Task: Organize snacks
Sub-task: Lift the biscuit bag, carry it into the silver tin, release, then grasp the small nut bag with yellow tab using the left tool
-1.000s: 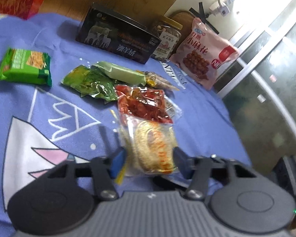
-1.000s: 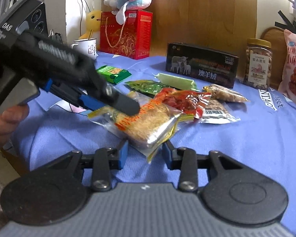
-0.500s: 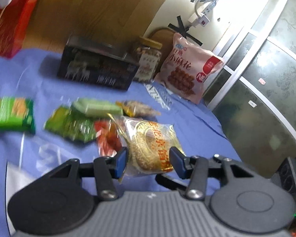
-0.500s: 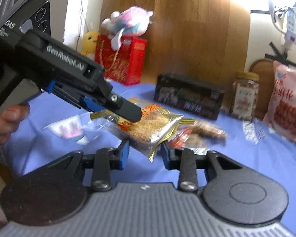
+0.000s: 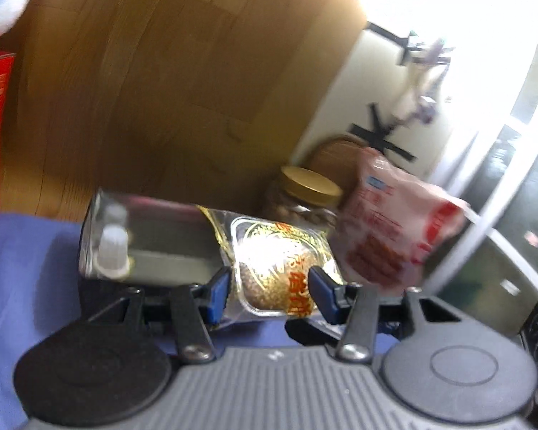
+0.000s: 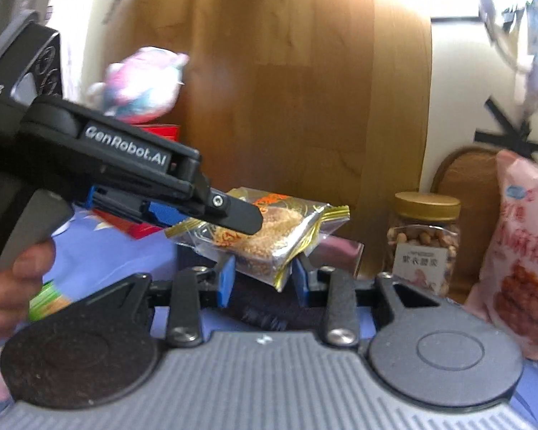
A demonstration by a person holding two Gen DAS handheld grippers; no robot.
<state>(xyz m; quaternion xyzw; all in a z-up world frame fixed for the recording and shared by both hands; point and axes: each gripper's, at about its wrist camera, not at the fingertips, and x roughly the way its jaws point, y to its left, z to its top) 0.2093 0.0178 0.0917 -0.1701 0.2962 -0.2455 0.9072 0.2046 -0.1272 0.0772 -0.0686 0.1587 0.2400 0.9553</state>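
Lifted clear of the cloth (image 6: pixel 100 251) since a second ago: both tongs and the pastry (image 5: pixel 279 268) between them, now up level with the black box (image 5: pixel 150 236) and the jar (image 5: pixel 305 197) at the back, with the other packets dropped out of sight below. Left gripper (image 5: pixel 269 286) clamped on the pastry, blue pads pressed into the sides of the clear wrapper, round sesame cake and orange print showing between them. Right gripper (image 6: pixel 262 279) pinching the same pastry (image 6: pixel 265 233) from its own side, pads on the crimped gold-edged end of the wrapper. Seen from the right wrist, left gripper (image 6: pixel 240 215) reaching in from the left with its black finger lying across the top of the packet (blue pad just behind it), held by a hand (image 6: pixel 14 286) at the picture's left edge. Held in the air, tilted a little, touching nothing but the pads. Behind it, close: black box on the blue cloth, much blurred. To the right: jar (image 6: pixel 425 243) of nuts with a gold lid, upright, and beside that a pink bag (image 6: pixel 520 258) leaning against the wall. Further left: a red box (image 6: pixel 150 222) with a plush toy (image 6: pixel 143 82) on top, and a green packet (image 6: pixel 48 301) low down by the hand. Wooden board (image 6: pixel 305 107) standing behind everything.
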